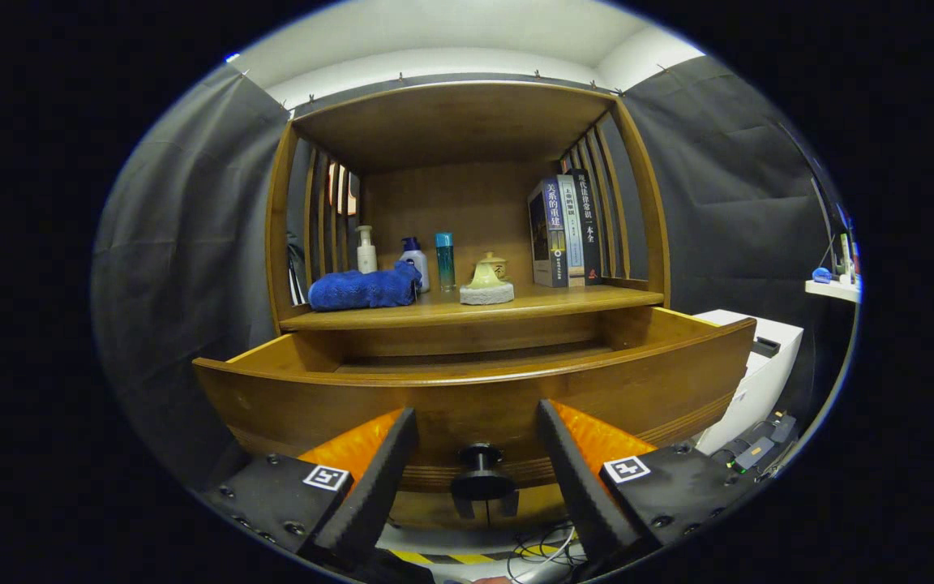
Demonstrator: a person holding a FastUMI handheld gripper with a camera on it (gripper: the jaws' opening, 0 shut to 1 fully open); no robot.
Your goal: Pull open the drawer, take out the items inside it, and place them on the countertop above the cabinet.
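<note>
The wooden drawer stands pulled out toward me from the cabinet; its inside is hidden behind the front panel. A dark round knob sticks out of the drawer front, sitting between my fingers without either one touching it. My gripper is open, its fingers spread to both sides of the knob. Above the drawer lies the countertop, with a folded blue towel on its left part.
On the countertop stand a white pump bottle, a blue-capped bottle, a teal bottle, a small teapot on a stone base and upright books. A white unit stands right of the cabinet. Cables lie on the floor below.
</note>
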